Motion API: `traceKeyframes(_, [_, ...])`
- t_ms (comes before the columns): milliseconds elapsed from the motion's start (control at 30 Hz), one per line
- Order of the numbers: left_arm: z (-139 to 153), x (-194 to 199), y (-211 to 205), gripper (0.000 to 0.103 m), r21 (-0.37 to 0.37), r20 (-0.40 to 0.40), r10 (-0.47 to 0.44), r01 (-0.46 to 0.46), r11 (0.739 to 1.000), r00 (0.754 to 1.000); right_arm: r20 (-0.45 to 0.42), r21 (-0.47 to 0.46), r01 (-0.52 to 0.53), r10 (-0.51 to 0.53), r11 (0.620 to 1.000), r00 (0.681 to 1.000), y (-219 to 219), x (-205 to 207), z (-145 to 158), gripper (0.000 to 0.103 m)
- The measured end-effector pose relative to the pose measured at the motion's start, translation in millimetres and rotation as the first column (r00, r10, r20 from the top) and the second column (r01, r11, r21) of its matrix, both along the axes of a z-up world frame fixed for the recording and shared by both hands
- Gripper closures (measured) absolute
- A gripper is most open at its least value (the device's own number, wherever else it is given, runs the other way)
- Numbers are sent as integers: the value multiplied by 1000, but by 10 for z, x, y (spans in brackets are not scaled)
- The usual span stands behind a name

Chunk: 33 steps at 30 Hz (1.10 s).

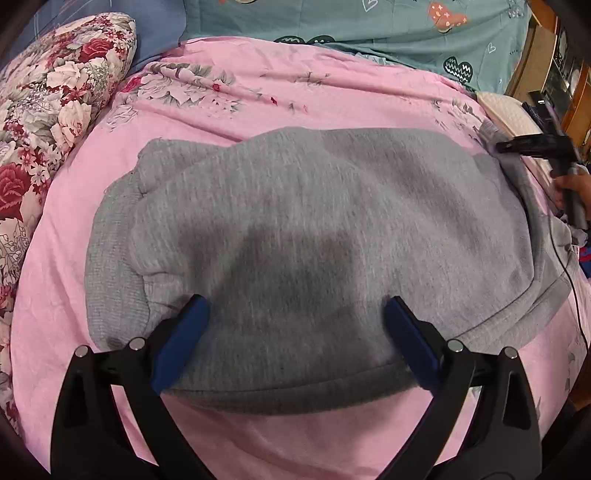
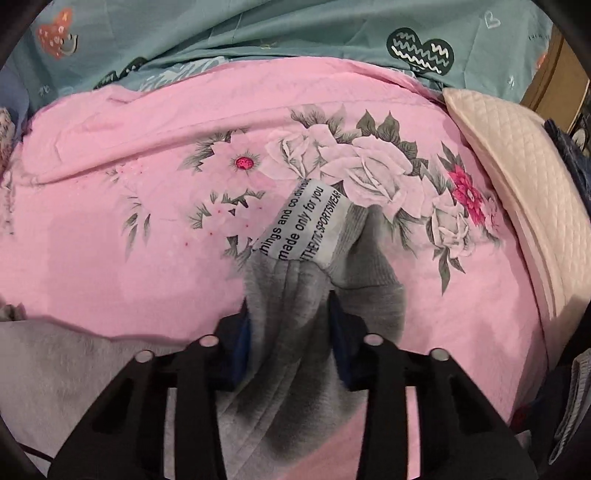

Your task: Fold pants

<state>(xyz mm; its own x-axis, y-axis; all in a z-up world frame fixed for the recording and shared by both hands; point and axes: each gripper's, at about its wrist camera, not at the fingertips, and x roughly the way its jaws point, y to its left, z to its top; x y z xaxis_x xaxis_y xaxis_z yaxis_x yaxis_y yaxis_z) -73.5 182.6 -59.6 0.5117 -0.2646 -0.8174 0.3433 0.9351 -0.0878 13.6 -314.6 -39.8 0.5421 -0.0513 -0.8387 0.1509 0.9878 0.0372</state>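
Grey pants [image 1: 314,236] span the pink sheet [image 1: 258,92]; left gripper [image 1: 295,343] spread wide, right gripper [image 2: 290,343] pinching their edge.

Pants on the bed

The pants [image 1: 295,221] lie on the quilt [image 1: 258,96], a pillow [image 1: 55,110] to their left, a sheet [image 1: 369,29] behind.

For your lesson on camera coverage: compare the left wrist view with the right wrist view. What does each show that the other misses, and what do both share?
Only the left wrist view shows the whole pants spread flat, the open left gripper over their near edge, the floral pillow, and the right gripper seen from outside.

Only the right wrist view shows the label and the right gripper shut on bunched grey fabric, plus the quilted cushion up close.

Both show the pink sheet and the teal cover.
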Motion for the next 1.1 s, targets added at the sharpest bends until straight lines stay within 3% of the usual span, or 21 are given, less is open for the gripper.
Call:
traceKeyframes(67, [11,8,14,5,-1,-16,-6,6,1000,1000,94,114,-13,2,993,996,-194,-316,268,80])
traceKeyframes(167, [34,28,80,5,-26,-47,-22,21,999,999,231,303,-47,-25,952,973,-497,-897,614,81])
traceKeyframes(267, [50,45,141,5,-61,-72,-31,27,998,997,322,408,-79,-63,909,945,-748,-1539,776,81])
traceKeyframes(333, [55,59,172,5,-81,-85,-31,24,996,996,330,461,-69,-98,885,939,-889,-1914,708,81])
traceKeyframes(433, [60,81,219,5,-112,-104,-32,20,994,994,320,577,-59,-159,815,934,-1033,-2423,430,81])
traceKeyframes(533, [78,107,285,10,-137,-127,-29,11,991,991,251,610,4,-199,792,947,-1042,-2687,58,81])
traceKeyframes(600, [85,122,325,15,-143,-140,-24,4,990,990,188,651,55,-230,757,955,-1079,-2772,-226,80])
traceKeyframes(667, [95,127,336,15,-149,-150,-29,6,989,988,149,670,86,-247,737,957,-1110,-2820,-357,69])
traceKeyframes(700, [96,129,326,15,-142,-150,-28,6,990,988,151,710,77,-259,700,954,-1148,-2818,-381,66])
traceKeyframes(767, [96,127,294,15,-125,-149,-16,-3,992,989,144,771,75,-289,632,947,-1188,-2813,-370,44])
traceKeyframes(800, [94,120,270,15,-112,-144,-10,-6,994,989,154,779,71,-300,623,942,-1182,-2800,-330,37])
traceKeyframes(867, [84,102,231,15,-85,-130,-5,-6,996,991,178,744,72,-302,664,937,-1136,-2773,-241,23])
traceKeyframes(933, [73,89,198,15,-63,-117,4,-11,998,993,205,695,62,-280,717,938,-1051,-2739,-191,24])
traceKeyframes(1000, [69,90,163,15,-41,-113,12,-17,999,994,191,602,74,-233,795,953,-942,-2702,-197,43])
traceKeyframes(1067, [98,132,165,15,-40,-125,22,-27,999,992,160,617,48,-185,785,969,-927,-2649,-249,72])
traceKeyframes(1100, [120,167,186,20,-47,-134,32,-39,998,990,175,613,27,-169,790,970,-939,-2630,-181,76])
